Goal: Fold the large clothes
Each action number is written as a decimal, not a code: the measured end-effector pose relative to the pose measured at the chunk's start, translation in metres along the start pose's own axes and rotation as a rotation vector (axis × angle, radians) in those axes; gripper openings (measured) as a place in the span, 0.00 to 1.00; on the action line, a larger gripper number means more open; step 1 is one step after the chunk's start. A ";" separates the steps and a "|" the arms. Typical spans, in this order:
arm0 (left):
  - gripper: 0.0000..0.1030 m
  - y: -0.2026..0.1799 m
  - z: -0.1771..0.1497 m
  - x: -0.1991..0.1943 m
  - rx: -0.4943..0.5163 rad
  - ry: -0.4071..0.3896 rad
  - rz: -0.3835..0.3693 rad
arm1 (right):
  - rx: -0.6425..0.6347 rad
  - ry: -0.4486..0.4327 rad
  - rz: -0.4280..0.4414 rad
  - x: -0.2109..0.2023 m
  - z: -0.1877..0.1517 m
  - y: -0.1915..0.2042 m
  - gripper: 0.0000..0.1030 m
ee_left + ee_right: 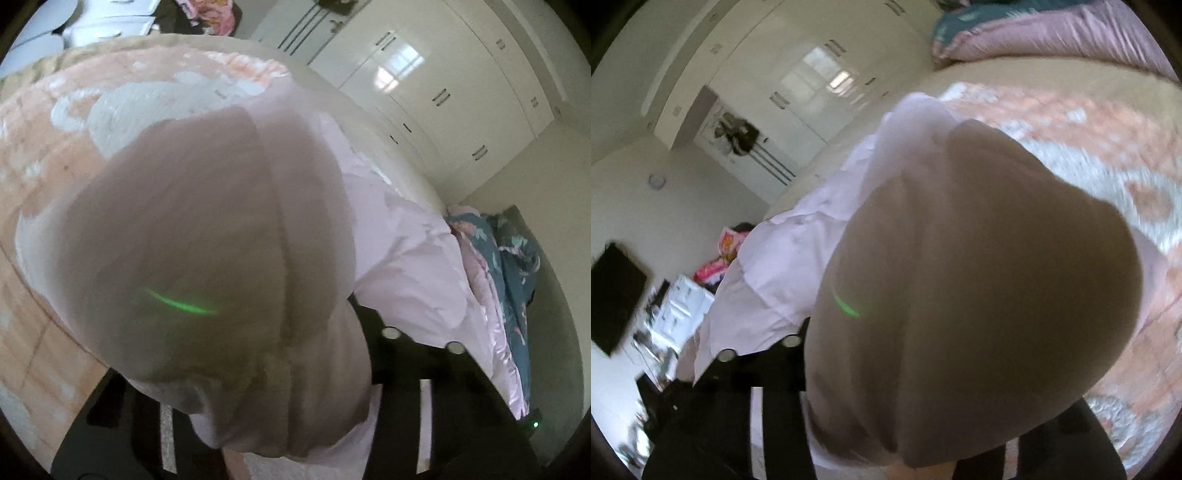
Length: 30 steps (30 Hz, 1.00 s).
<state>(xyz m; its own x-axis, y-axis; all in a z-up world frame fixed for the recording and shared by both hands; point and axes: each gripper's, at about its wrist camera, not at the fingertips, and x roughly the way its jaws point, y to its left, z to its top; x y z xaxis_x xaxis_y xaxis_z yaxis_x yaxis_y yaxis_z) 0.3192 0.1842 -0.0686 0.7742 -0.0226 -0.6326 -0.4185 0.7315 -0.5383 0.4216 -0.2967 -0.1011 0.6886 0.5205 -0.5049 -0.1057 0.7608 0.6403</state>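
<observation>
A pale pink shirt [399, 258] hangs bunched over my left gripper [295, 435] and covers most of the left wrist view. The cloth drapes right over the black fingers [424, 406], so the jaws seem shut on it. The same pink shirt [783, 266] drapes over my right gripper [886, 443] and blocks much of the right wrist view. Its black fingers [775, 413] show at the bottom with cloth between them. The shirt is held up above the bed between both grippers.
An orange and white patterned bedspread [55, 147] lies under the shirt, also seen in the right wrist view [1089, 140]. A pink and teal quilt [509, 266] is piled at the bed's end. White wardrobes [443, 74] line the wall. A black screen [617, 295] hangs at the left.
</observation>
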 end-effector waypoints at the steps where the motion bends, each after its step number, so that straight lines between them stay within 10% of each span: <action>1: 0.30 -0.004 0.003 -0.005 0.013 -0.002 -0.002 | -0.028 -0.001 -0.009 -0.002 0.002 0.006 0.37; 13: 0.25 -0.051 0.010 -0.086 0.238 -0.124 0.007 | -0.471 -0.089 -0.074 -0.069 0.006 0.112 0.29; 30: 0.25 -0.012 -0.035 -0.175 0.309 -0.110 0.000 | -0.578 -0.075 -0.053 -0.162 -0.064 0.138 0.29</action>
<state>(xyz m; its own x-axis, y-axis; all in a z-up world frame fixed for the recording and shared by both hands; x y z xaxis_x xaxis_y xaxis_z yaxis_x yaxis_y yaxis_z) 0.1725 0.1560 0.0289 0.8280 0.0391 -0.5594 -0.2678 0.9040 -0.3332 0.2499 -0.2511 0.0318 0.7504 0.4628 -0.4720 -0.4292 0.8842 0.1846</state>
